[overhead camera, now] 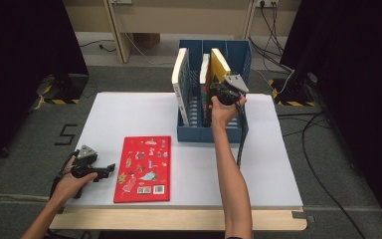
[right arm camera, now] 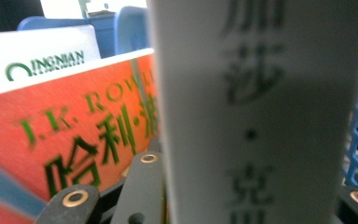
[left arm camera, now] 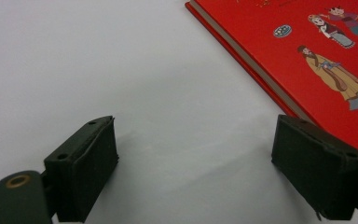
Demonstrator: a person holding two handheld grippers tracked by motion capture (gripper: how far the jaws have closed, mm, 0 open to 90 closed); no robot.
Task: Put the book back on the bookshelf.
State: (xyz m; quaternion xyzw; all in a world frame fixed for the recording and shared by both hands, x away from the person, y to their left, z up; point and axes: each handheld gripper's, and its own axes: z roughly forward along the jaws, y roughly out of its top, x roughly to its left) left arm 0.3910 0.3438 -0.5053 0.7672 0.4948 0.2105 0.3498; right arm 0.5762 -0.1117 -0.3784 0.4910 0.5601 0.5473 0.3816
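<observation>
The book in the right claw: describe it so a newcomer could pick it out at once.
Start at the blue plastic file rack at the table's far edge. In its right compartment stand two upright books; the right claw grips the rightmost, the yellow-covered book. Its yellow cover and grey spine with dark characters set it apart from the orange-red book beside it.

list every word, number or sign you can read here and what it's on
"J.K. ROWL", cut off, with "哈利·波" below: green print on the orange-red book cover, right gripper view.
"INGNIAN", first letter unclear: the white book behind it.
"加", "莎", "·", "克", blurred: grey-white spine in the right claw.
"5": marked on the floor.
Red picture book: print too small.
</observation>
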